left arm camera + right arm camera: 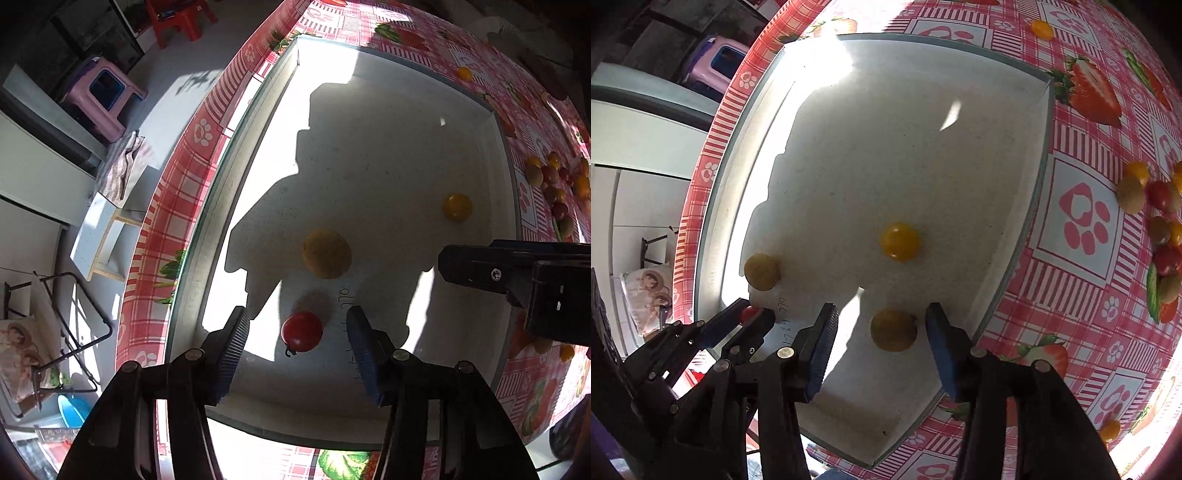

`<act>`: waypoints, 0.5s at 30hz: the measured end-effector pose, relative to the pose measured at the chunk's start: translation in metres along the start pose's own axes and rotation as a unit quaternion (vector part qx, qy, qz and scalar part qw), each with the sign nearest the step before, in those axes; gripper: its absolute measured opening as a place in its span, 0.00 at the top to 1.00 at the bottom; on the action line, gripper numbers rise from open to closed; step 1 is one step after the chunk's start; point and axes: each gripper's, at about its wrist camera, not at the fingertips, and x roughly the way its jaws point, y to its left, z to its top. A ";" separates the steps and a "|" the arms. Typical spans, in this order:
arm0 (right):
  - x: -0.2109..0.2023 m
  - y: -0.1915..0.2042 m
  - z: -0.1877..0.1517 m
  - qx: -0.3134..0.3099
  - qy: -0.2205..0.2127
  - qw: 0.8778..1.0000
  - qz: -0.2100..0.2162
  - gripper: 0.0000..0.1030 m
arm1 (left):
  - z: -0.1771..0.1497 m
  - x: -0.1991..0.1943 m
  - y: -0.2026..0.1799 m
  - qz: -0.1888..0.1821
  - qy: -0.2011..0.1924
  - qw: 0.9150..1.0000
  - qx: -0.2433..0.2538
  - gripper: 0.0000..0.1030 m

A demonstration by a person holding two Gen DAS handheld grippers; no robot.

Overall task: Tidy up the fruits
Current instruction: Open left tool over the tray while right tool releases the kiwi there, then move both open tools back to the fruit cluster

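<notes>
In the right wrist view, the left tool [750, 320] hides most of the red tomato [749, 313]. The fruit pile [1161, 236] runs off the right edge; handwriting on the tray [849, 147] is unreadable.

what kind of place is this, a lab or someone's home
Most likely a home, perhaps a kitchen or dining area: a table under a strawberry-print cloth, plastic stools on the floor, and a white tray with small fruits in it.

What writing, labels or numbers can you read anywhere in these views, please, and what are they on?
Handwritten marks on the white tray floor: one dark line of characters, too distorted and partly hidden to read reliably.
Tablecloth: only paw prints and strawberries, no words.
No other legible text.
</notes>
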 end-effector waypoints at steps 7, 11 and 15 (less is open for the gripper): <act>-0.037 -0.009 0.005 0.016 -0.039 0.999 0.014 0.21 | 0.004 -0.009 -0.006 0.004 0.001 1.000 0.018 0.36; -0.054 -0.035 -0.004 0.049 -0.051 0.997 0.012 0.21 | 0.008 -0.016 -0.018 0.000 -0.001 0.999 0.034 0.36; -0.064 -0.070 -0.027 0.092 -0.056 0.994 0.007 0.21 | 0.009 -0.025 -0.039 -0.010 -0.006 0.998 0.056 0.36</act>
